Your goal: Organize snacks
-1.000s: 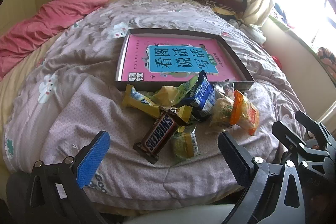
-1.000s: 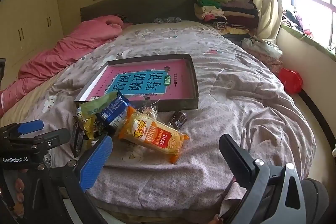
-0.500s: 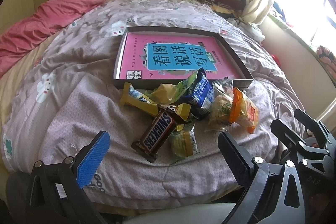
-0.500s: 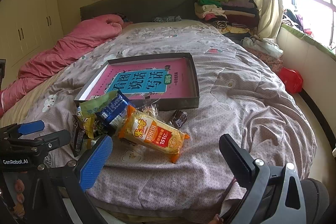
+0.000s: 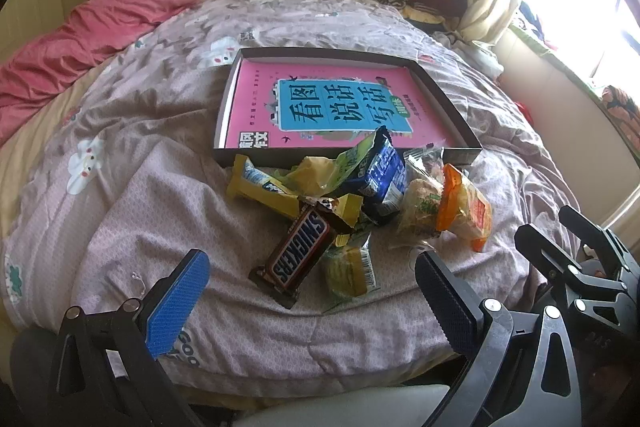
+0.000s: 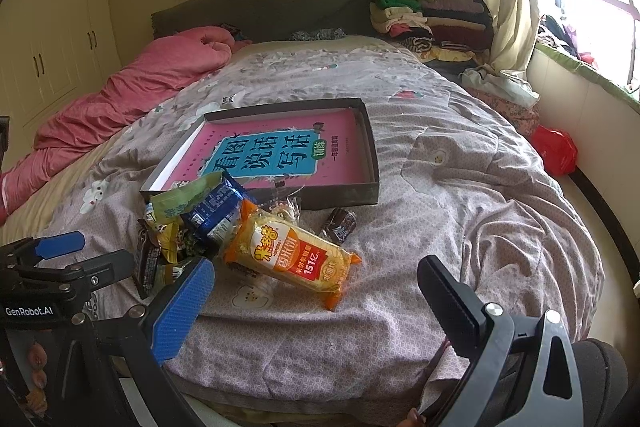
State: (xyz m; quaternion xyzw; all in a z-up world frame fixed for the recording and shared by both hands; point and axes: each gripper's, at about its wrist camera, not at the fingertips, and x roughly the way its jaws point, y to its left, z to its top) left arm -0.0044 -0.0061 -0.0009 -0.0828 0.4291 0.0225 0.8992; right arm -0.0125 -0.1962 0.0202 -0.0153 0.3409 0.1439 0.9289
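A pile of several snacks lies on the bed in front of a shallow dark box [image 5: 448,103] holding a pink book [image 5: 336,103]. The pile includes a Snickers bar [image 5: 298,253], a yellow bar [image 5: 260,187], a blue pack [image 5: 384,177] and an orange rice-cracker pack [image 6: 288,257]. A small dark candy [image 6: 340,223] lies beside the box [image 6: 370,151]. My left gripper [image 5: 312,291] is open and empty, just short of the Snickers bar. My right gripper [image 6: 316,291] is open and empty, near the orange pack. The left gripper also shows in the right wrist view [image 6: 80,251].
The bed's lilac quilt [image 6: 460,187] has folds. A pink duvet [image 5: 100,27] lies at the far left. Folded clothes [image 6: 424,19] are stacked by the headboard. A red bag [image 6: 556,149] sits on the floor at the right, under the window.
Both grippers have moved slightly forward towards the snack pile. The snacks have not moved and both grippers stay open.
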